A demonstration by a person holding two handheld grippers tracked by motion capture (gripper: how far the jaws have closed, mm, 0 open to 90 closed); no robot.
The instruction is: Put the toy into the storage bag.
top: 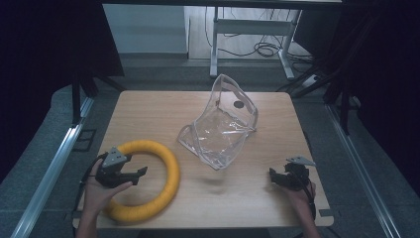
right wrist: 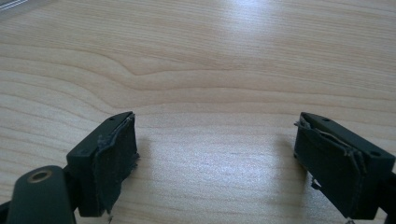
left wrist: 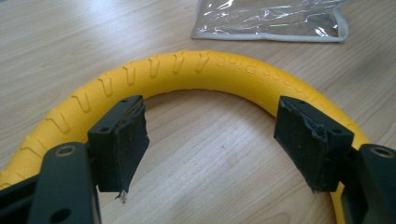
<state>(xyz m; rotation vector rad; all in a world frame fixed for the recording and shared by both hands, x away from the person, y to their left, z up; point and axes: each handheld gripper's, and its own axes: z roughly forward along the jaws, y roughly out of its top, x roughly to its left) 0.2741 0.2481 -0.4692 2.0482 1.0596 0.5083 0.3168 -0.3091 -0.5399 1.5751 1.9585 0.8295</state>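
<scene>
Yellow ring (top: 148, 181) lies flat on the wooden table (top: 277, 198), near the empty clear pouch (top: 220, 126). Left gripper (top: 130, 174), jaws wide, hovers over the ring's hole; right gripper (top: 275, 176) gapes, holding nothing. Apparently nothing is grasped yet.

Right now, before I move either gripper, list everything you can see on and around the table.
yellow ridged foam ring: one, yellow, flat on the table's near left part
clear plastic zip bag with grey trim: one, transparent, centre of the table, its far side standing up
light wooden table: one, pale wood, middle of the high view
white desk frame: one, white, on the floor beyond the table, with black cables under it
left gripper: one, black, open, jaws over the ring's hole, held by a hand
right gripper: one, black, open, over bare wood at the near right, held by a hand
</scene>
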